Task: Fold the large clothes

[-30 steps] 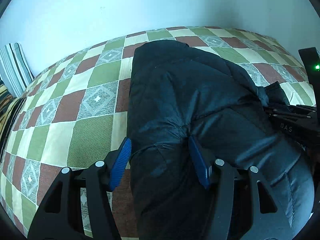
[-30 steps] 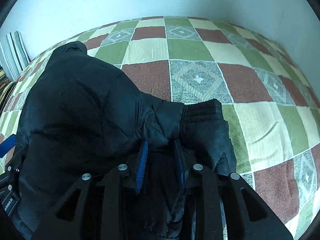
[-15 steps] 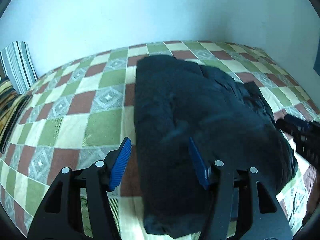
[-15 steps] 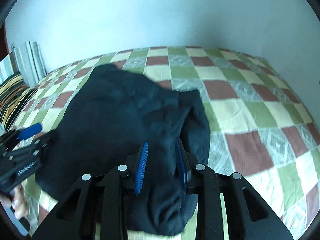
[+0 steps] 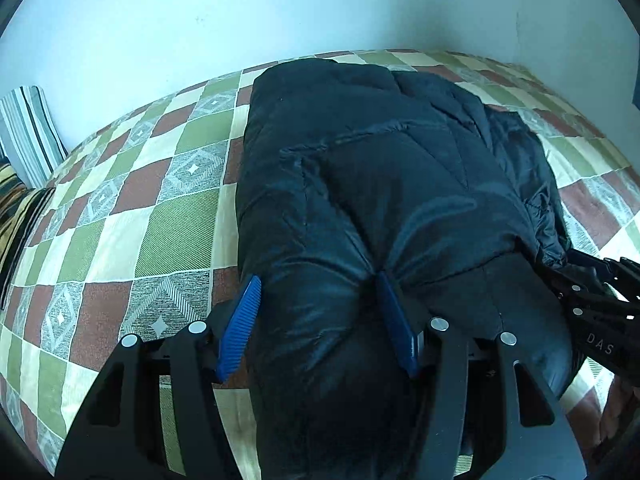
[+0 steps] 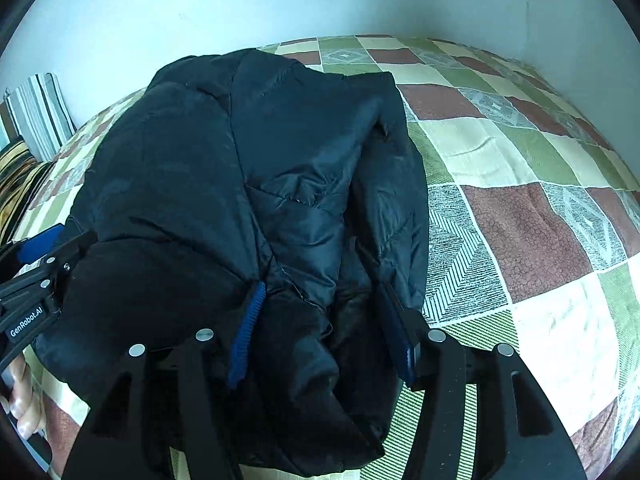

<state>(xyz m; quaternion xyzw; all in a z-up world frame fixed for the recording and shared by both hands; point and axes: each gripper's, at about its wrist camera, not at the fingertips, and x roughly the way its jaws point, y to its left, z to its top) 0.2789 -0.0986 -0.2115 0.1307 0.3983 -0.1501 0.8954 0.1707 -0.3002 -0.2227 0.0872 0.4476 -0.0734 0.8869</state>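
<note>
The black puffer jacket point(image 5: 380, 200) lies bundled on the checkered bedspread point(image 5: 120, 220), its bulk running from your near edge toward twelve o'clock and its far end close to the wall point(image 5: 280, 8). In the right wrist view the jacket point(image 6: 248, 184) shows one quilted panel lapped over another, with a cuffed sleeve end up at about one o'clock, so I judge the fold to be partly made and still loose.

Half a second ago both tools were raised, with the jacket lying well clear below them; now they are back down on it. Your left gripper point(image 5: 316, 308) stands wide, its blue pads point(image 5: 240, 328) straddling a fat ridge of padding at six o'clock, pressing into it but not pinching it. Your right gripper point(image 6: 320, 320) has gone from narrow to wide and likewise straddles a rumpled heap of fabric (the pads dent it, nothing more). From the left view your right tool sits at three o'clock against the jacket's edge; from the right view your left tool is at nine o'clock, your bare fingers point(image 6: 24, 412) visible below it.

That tells me you let go, lifted off, and came back to press or regrip. Puffer filling springs back, so expect the bundle to swell open unless you close firmly on a thick fold. A striped pillow point(image 5: 28, 132) stands at ten o'clock, well apart from the work.
</note>
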